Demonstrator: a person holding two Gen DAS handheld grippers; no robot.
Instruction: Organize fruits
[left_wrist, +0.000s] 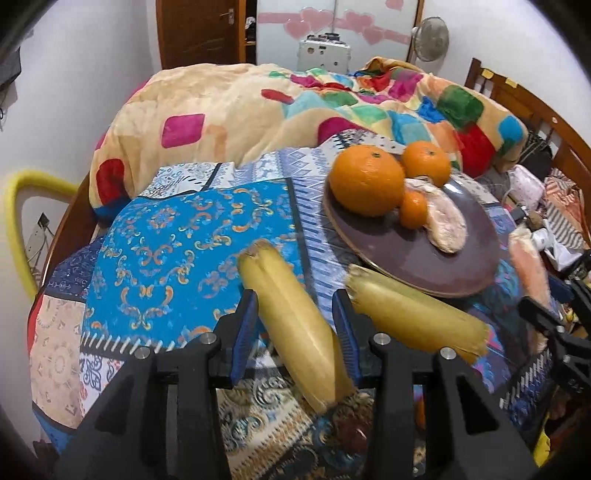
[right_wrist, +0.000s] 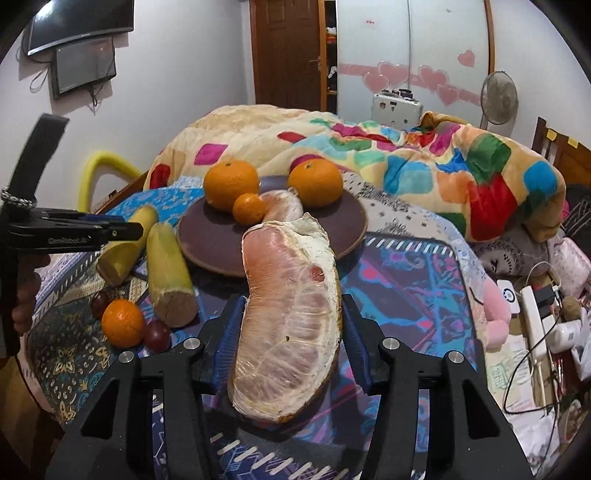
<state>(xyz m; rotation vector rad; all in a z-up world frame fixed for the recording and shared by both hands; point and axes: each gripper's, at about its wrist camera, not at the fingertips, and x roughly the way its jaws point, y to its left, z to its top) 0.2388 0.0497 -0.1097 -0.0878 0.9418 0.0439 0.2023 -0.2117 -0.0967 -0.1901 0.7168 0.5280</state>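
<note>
- The left gripper (left_wrist: 297, 328) holds a yellow stick of sugar cane (left_wrist: 291, 332) — its blue pads pinch the stick on both sides.
- A second yellow stick (left_wrist: 413, 314) lies just beside it on the patterned cloth (left_wrist: 166, 251), close to the rim of the brown plate (left_wrist: 388, 254).
- The right gripper (right_wrist: 291, 339) has a big pink pomelo slice (right_wrist: 288, 314) between its blue pads, and the pads touch it on both sides. No earlier picture is given, so only that grip can be told.
- On the plate sit a big orange (left_wrist: 365, 179), another orange (left_wrist: 426, 162), a tiny orange (left_wrist: 413, 208) and one more pomelo slice (left_wrist: 443, 218).
- In the right wrist view, a small orange (right_wrist: 123, 323) and two dark round fruits (right_wrist: 157, 335) lie on the cloth — near the cut end of the loose stick.
- Behind the plate is a colourful blanket (left_wrist: 221, 110), bunched up on the bed.
</note>
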